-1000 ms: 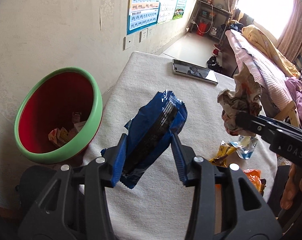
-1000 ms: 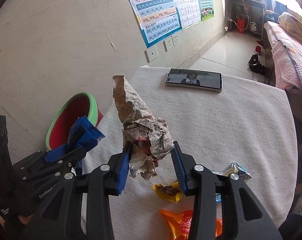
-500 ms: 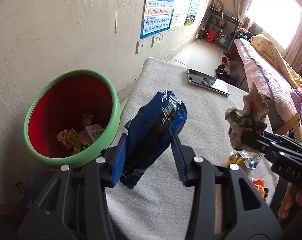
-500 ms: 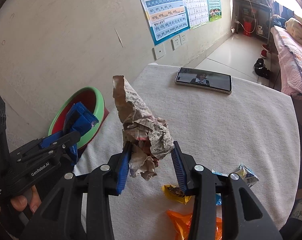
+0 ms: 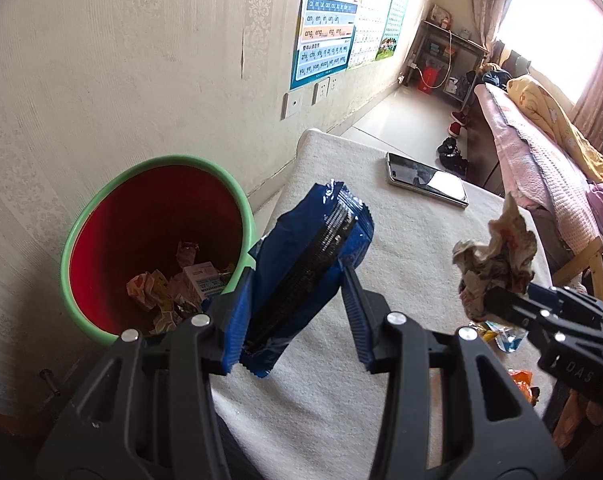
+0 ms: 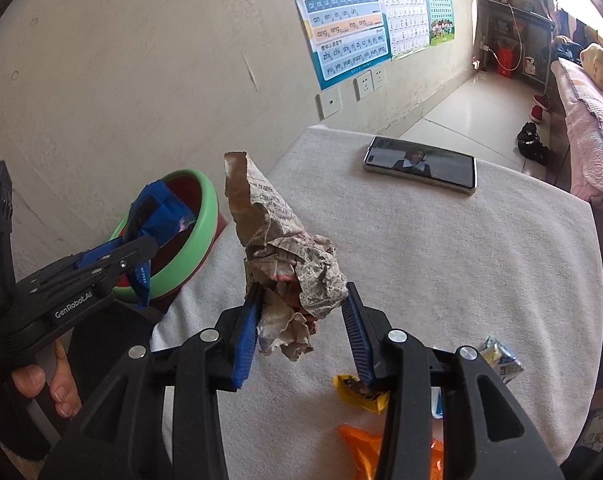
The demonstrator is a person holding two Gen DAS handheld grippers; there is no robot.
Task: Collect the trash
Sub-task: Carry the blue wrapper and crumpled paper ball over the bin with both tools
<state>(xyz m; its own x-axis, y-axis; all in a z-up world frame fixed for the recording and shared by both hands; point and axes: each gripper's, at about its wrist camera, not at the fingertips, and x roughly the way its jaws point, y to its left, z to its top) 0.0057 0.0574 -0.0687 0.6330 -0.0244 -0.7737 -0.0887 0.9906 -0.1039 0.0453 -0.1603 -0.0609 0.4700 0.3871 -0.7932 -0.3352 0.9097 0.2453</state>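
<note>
Left gripper (image 5: 291,312) jaws are clamping the blue snack wrapper (image 5: 305,264), red bin (image 5: 101,216) at 9 o'clock; right gripper (image 6: 301,332) jaws are gripping crumpled newspaper (image 6: 285,256).

My left wrist view looks down steeply along its fingers, close over the table's (image 5: 401,240) left edge, taking in the red bin (image 5: 157,240) beside it. My right wrist view sits farther right — same downward tilt, facing the wall. Both share the phone (image 6: 421,164), the wall charts (image 5: 325,24) and each other's gripper.
</note>
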